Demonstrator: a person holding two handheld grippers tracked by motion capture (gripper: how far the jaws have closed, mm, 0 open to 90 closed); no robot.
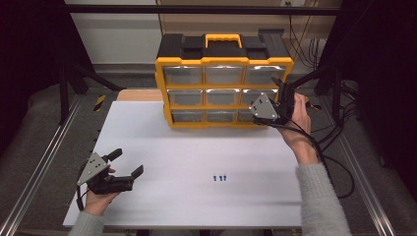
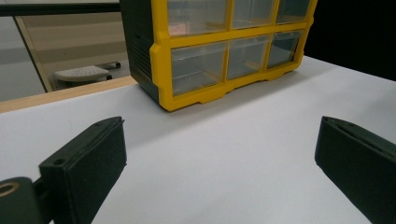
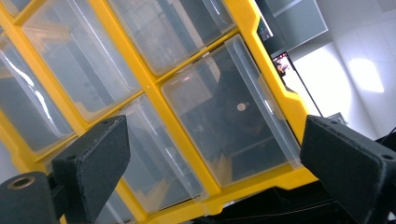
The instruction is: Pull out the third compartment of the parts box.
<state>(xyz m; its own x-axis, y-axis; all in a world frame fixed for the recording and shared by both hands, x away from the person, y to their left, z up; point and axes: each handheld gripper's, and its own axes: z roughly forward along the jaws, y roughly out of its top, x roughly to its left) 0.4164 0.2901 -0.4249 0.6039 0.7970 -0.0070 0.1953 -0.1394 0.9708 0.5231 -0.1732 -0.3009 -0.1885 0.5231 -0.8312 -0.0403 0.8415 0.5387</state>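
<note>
Your right gripper [image 1: 279, 101] is up at the right-hand drawers of the yellow organizer [image 1: 223, 87], jaws spread, nothing between them. The organizer stands at the back of the tabletop [image 1: 196, 157]. Your left gripper [image 1: 129, 164] rests near the front left, jaws spread, empty.

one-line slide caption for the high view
Right hand-held gripper open at yellow plastic drawer cabinet; small blue screws on white table.
</note>
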